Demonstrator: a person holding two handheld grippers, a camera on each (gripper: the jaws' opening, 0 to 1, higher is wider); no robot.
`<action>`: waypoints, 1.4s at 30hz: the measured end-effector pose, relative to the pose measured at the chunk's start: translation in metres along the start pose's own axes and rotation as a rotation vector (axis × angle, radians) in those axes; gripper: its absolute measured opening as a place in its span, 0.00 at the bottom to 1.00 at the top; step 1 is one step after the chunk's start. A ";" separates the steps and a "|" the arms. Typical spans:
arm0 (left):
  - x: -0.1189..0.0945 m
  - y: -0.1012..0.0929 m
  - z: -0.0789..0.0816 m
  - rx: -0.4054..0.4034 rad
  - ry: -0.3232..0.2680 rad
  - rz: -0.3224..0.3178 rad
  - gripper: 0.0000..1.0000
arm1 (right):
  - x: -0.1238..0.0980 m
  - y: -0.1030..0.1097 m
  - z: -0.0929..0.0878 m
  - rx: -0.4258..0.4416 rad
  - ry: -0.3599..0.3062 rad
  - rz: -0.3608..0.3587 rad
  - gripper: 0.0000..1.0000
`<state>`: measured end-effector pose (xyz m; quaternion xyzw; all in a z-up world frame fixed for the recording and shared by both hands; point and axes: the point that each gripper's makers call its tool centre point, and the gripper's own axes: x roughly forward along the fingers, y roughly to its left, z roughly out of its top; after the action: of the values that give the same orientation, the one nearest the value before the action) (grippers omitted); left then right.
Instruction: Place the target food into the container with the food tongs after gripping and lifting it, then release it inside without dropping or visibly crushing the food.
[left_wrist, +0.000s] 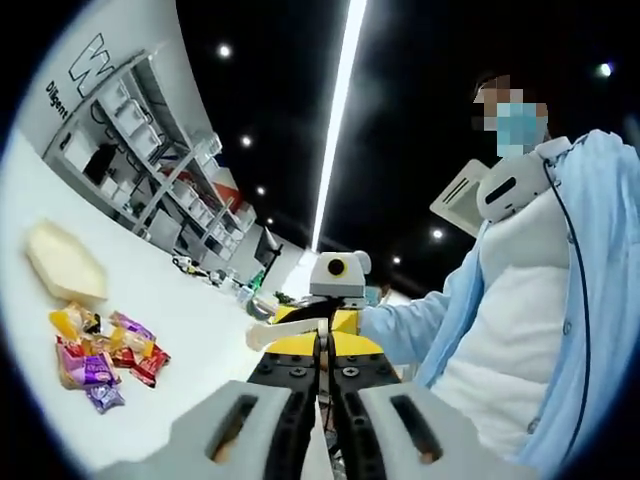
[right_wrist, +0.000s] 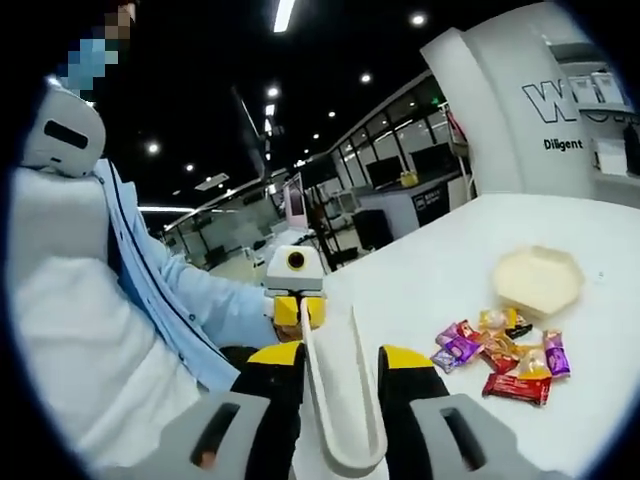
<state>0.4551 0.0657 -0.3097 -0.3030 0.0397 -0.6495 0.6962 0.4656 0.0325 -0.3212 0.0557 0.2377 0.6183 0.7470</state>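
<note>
The wrapped snacks (right_wrist: 500, 350) lie heaped on the white bench (right_wrist: 420, 280) just beside the pale empty container (right_wrist: 538, 278), untouched. The right hand-held gripper (right_wrist: 340, 420) is clamped on the white tongs (right_wrist: 340, 400), readying the pick, well apart from the heap. The left hand-held gripper (left_wrist: 322, 420) sits closed and idle.

My left gripper (left_wrist: 322, 425) has grey jaws with dark slots, a black screwed frame and yellow panels. My right gripper (right_wrist: 338, 420) is coloured the same. I wear a light blue shirt (left_wrist: 600, 270) over white, with a dark cable down the front.
</note>
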 end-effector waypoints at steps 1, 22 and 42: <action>0.000 0.000 -0.001 -0.002 0.007 -0.001 0.00 | 0.000 0.000 -0.001 0.004 0.008 0.005 0.23; -0.007 0.011 -0.021 -0.010 0.174 0.055 0.04 | -0.003 0.002 -0.015 -0.023 0.142 -0.004 0.16; 0.002 0.007 -0.039 0.165 0.417 0.017 0.04 | -0.003 0.003 -0.025 -0.066 0.236 0.016 0.16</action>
<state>0.4445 0.0493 -0.3441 -0.1038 0.1321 -0.6932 0.7009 0.4522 0.0250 -0.3417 -0.0404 0.3030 0.6340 0.7103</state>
